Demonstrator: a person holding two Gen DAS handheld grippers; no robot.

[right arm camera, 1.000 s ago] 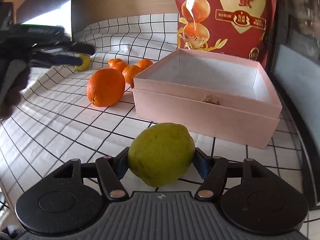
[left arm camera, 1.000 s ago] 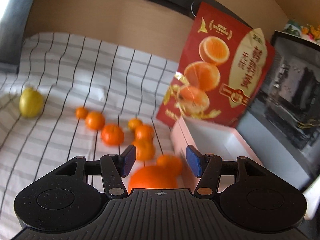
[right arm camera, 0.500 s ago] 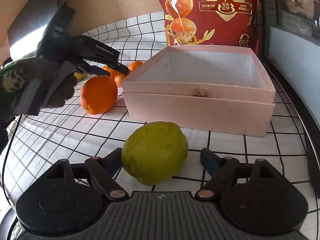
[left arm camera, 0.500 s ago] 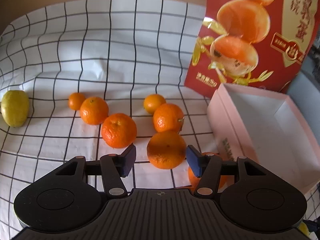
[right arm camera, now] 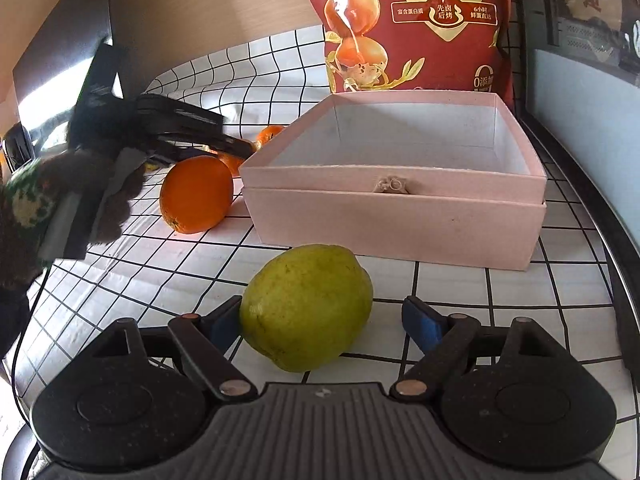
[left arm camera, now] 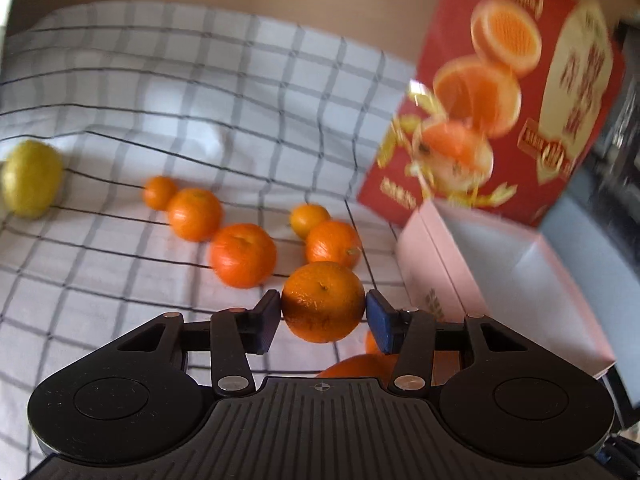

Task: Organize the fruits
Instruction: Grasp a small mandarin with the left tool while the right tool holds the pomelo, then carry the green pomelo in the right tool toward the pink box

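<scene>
Each tool is matte black plastic with a ribbed deck, two round speckled housings, metal rivets on the finger links and blue pads (left arm camera: 379,318). A patterned green sleeve (right arm camera: 28,196) covers the person's wrist.

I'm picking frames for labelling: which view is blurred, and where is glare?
Left wrist view: motion-smeared, worst on the red bag and grid cloth; the tangerine between the pads is sharper. Right wrist view: crisp on the green-yellow fruit; glare streaks its red bag.
</scene>
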